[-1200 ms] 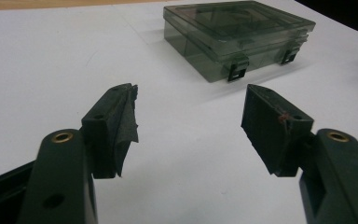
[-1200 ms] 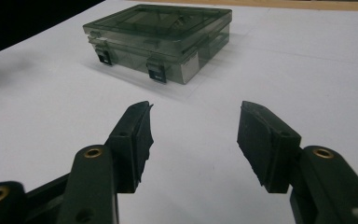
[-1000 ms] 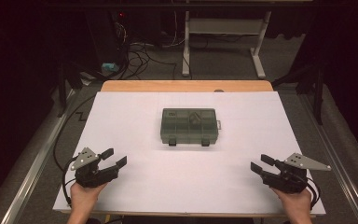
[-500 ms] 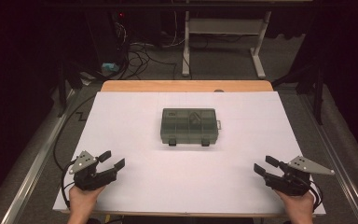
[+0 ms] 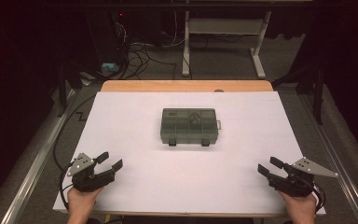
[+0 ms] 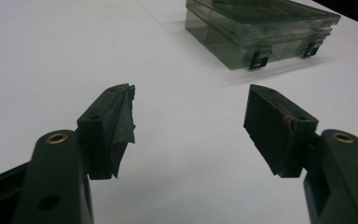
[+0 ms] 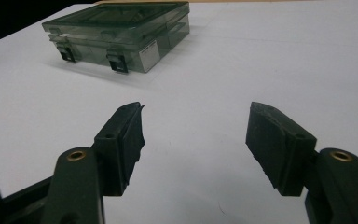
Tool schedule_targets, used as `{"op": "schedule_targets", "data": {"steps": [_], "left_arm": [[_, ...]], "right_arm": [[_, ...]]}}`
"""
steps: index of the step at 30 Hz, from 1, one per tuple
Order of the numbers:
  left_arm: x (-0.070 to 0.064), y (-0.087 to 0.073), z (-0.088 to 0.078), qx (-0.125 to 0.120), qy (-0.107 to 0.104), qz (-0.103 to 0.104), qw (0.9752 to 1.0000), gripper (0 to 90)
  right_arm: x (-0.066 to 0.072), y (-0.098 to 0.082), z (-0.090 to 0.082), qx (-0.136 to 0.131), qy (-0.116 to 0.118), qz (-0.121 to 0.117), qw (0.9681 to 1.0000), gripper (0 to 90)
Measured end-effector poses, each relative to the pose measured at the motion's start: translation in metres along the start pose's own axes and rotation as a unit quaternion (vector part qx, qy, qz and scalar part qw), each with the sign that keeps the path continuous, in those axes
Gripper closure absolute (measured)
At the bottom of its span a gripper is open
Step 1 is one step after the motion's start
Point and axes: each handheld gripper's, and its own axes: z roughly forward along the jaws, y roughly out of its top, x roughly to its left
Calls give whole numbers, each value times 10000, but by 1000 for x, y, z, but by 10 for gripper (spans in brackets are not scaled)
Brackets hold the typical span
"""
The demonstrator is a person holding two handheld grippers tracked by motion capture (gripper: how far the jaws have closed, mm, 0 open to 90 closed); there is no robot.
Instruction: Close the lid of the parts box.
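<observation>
Here the smoky clear compartment box point(image 5: 189, 126) lies closed in the middle of the white counter point(image 5: 135, 116), well apart from both grippers. The left gripper point(image 5: 110, 161) has its fingers spread and empty; the right gripper point(image 5: 269, 166) has just been opening, with nothing between its fingers.

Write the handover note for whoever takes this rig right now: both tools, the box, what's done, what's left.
Left tool: open, empty, low over the near left corner of the white table sheet.
Right tool: open, empty, jaws have just been opening, nothing between them; at the near right corner.
Translucent dark green plastic compartment box: mid-table, lid down, two black latches on its near side, apart from both tools.
Done: nothing visible on the box.
Left: probably reach in and work the latches.
</observation>
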Motion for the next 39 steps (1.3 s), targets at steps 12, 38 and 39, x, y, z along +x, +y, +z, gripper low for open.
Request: {"op": "schedule_targets", "data": {"steps": [12, 38, 39], "left_arm": [[9, -4, 1, -61, 239, 73, 9997, 337], [27, 1, -2, -164, 419, -316, 9985, 332], [28, 1, -2, -152, 426, -386, 9982, 331]], "right_arm": [[-6, -6, 1, 26, -190, -16, 9998, 364], [-10, -12, 1, 84, -353, 72, 9993, 368], [-11, -12, 1, 102, -342, 74, 9993, 368]]}}
